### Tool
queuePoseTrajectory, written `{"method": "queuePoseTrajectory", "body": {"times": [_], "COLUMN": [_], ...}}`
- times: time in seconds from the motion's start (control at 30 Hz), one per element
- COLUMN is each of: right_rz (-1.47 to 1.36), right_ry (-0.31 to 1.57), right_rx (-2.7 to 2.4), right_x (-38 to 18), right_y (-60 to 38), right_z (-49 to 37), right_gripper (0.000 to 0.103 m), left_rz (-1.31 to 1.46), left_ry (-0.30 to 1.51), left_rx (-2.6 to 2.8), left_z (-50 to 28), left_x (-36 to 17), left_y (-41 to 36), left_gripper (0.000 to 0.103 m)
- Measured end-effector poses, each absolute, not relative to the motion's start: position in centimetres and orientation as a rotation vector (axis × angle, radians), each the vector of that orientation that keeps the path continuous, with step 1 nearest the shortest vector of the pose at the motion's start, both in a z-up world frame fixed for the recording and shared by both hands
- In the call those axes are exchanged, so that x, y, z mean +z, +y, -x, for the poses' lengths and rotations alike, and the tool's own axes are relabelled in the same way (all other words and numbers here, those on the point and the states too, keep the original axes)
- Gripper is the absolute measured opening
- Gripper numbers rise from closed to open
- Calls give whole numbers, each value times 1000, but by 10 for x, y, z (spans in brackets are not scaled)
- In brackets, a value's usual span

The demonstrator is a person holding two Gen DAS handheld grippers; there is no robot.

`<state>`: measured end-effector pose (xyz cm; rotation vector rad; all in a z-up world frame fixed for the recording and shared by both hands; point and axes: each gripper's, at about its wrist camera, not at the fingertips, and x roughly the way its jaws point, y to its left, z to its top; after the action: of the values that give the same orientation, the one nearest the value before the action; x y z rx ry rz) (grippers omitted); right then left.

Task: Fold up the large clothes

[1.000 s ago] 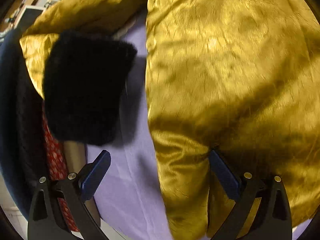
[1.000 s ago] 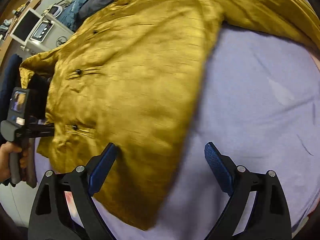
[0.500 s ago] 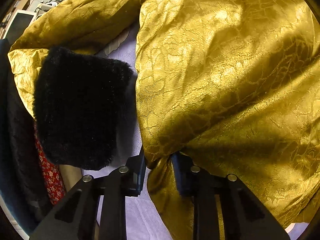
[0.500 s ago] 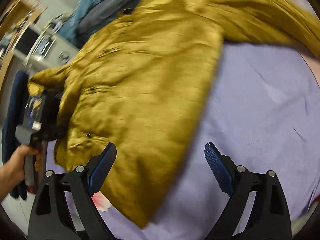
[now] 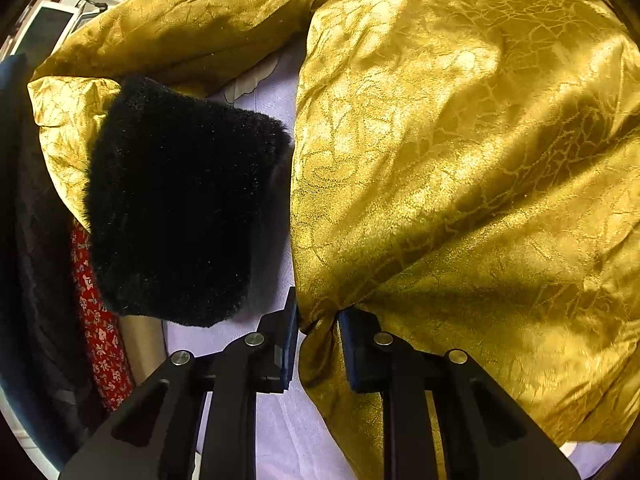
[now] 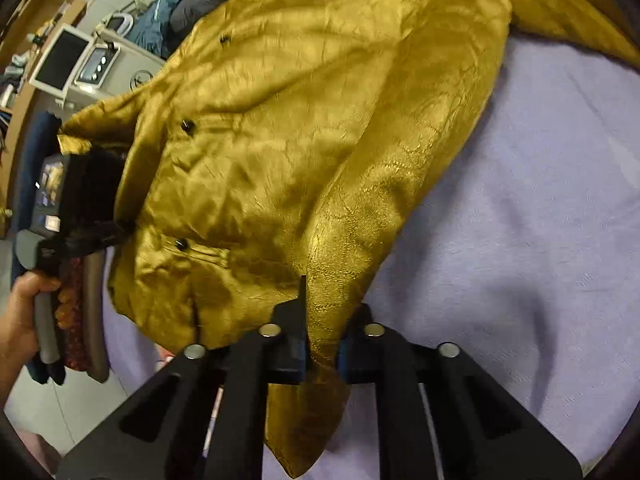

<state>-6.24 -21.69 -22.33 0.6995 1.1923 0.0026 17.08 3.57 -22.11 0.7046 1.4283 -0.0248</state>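
Right wrist view showed the right gripper newly clamped on the gold jacket's hem corner on the lavender bed sheet, while the left gripper, fingers closing, pinched the other corner, readying a fold.

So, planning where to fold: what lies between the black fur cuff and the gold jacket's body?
In the left wrist view, a bare strip of lilac sheet separates the black fur cuff from the gold jacket.

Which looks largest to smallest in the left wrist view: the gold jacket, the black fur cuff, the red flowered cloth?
1. gold jacket
2. black fur cuff
3. red flowered cloth, though other things hide part of it.
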Motion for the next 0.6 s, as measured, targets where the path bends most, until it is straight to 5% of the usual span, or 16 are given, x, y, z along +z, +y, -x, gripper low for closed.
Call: {"method": "queuePoseTrajectory", "body": {"times": [0.17, 0.23, 0.33, 0.47, 0.57, 0.6], "right_rz": [-712, -712, -698, -664, -686, -709], "right_ry": [1087, 1070, 1064, 1158, 1201, 1226], "right_rx": [-51, -98, -170, -222, -311, -306], "right_x": [-151, -123, -82, -78, -110, -119], "right_y": [-274, -296, -329, -338, -342, -342], "right_z": [104, 118, 142, 148, 147, 144], "right_gripper": [5, 5, 5, 5, 18, 43], "left_rz": [-724, -745, -756, -708, -731, -748], "left_ry": [1423, 1430, 1442, 1546, 1531, 1522], "left_rx": [-151, -207, -312, -361, -287, -252], "left_z": [-141, -121, -85, -47, -44, -47], "left_x": [-191, -177, -156, -167, -186, -192], "left_y": [5, -12, -37, -42, -30, -23], "left_gripper": [17, 6, 4, 4, 5, 5]}}
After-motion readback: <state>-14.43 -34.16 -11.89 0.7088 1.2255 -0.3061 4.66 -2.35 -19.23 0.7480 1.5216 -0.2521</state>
